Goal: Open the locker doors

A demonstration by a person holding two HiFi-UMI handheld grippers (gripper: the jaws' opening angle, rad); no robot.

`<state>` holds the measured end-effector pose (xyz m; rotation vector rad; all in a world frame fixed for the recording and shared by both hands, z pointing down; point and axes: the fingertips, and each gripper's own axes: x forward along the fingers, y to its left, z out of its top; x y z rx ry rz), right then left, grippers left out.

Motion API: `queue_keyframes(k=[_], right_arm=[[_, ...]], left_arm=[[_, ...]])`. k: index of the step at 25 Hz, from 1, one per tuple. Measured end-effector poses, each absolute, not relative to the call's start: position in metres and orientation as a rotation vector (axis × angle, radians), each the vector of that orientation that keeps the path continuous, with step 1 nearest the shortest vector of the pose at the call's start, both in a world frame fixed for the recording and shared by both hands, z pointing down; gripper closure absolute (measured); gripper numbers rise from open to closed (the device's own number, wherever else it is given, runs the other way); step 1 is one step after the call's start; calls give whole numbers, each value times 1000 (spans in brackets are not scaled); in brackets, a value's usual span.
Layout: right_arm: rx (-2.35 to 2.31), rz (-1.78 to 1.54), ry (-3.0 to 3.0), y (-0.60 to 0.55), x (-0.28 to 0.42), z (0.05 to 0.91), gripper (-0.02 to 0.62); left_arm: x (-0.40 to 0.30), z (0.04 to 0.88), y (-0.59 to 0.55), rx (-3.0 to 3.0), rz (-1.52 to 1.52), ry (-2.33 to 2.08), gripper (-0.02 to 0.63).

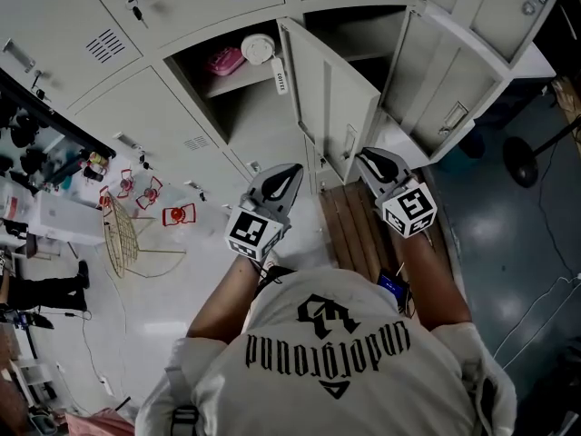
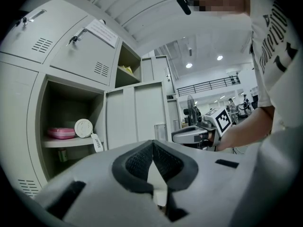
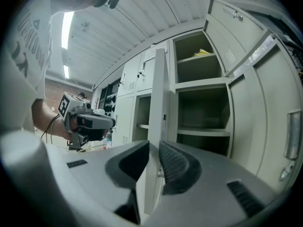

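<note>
A bank of pale grey lockers stands in front of me. One middle locker door (image 1: 331, 98) is swung open edge-on toward me. My right gripper (image 1: 365, 157) is at that door's free edge; in the right gripper view the door (image 3: 158, 103) runs between the pads, and the right gripper (image 3: 154, 148) is shut on it. My left gripper (image 1: 290, 171) hovers to the left of the door, in front of the open compartment. In the left gripper view the left gripper (image 2: 152, 145) is shut with its tips touching and holds nothing. The same door (image 2: 135, 112) shows ahead of it.
The open compartment holds a pink box (image 1: 224, 61) and a white round thing (image 1: 258, 47) with a hanging tag. Another door (image 1: 454, 62) stands open at the right. A wooden bench (image 1: 354, 225) lies below the grippers. Closed doors (image 1: 154, 116) and a wire basket (image 1: 123, 234) are at the left.
</note>
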<state>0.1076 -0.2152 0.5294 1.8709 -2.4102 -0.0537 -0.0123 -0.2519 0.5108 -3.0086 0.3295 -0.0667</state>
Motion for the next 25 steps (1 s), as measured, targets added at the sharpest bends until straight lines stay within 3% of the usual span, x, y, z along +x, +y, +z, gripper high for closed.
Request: queue_keyframes(k=[7,16,25], right_arm=[[1880,-70,-2410,-213,110,527,530],[1892,-104,-2394,-191,100,523,417],[1817,-101,-2461,-171,51,528,401]], left_arm=[[-8,507,-246,-2998,-69,333,598],[-29,502,-236,-2983,-64,411,598],[-77,506,-225,-2983,-84,473,598]])
